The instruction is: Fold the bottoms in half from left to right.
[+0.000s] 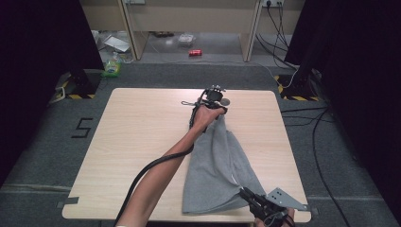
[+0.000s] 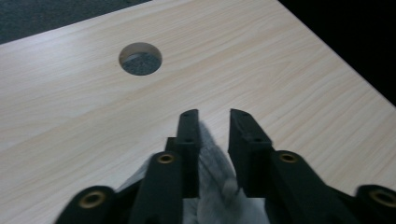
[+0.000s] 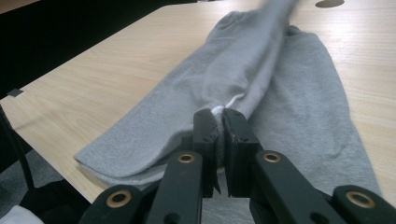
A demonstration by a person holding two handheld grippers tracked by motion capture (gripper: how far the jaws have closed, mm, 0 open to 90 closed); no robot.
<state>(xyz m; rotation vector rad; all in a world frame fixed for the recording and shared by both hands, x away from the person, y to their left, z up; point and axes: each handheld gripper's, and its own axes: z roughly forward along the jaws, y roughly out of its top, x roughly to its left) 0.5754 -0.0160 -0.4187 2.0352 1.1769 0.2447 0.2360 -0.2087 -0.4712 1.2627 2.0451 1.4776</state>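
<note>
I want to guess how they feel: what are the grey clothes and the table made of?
The grey garment looks like soft knitted cotton jersey, matte and slightly fuzzy, draping in folds. The table looks like pale wood-grain laminate over board: smooth, faint sheen, printed-looking streaks; solid wood can't be ruled out.

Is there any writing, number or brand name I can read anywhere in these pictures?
"5": a dark mark on the grey floor left of the table.
Red can on the far floor: label too small to read.
Grey garment: no print visible.
</note>
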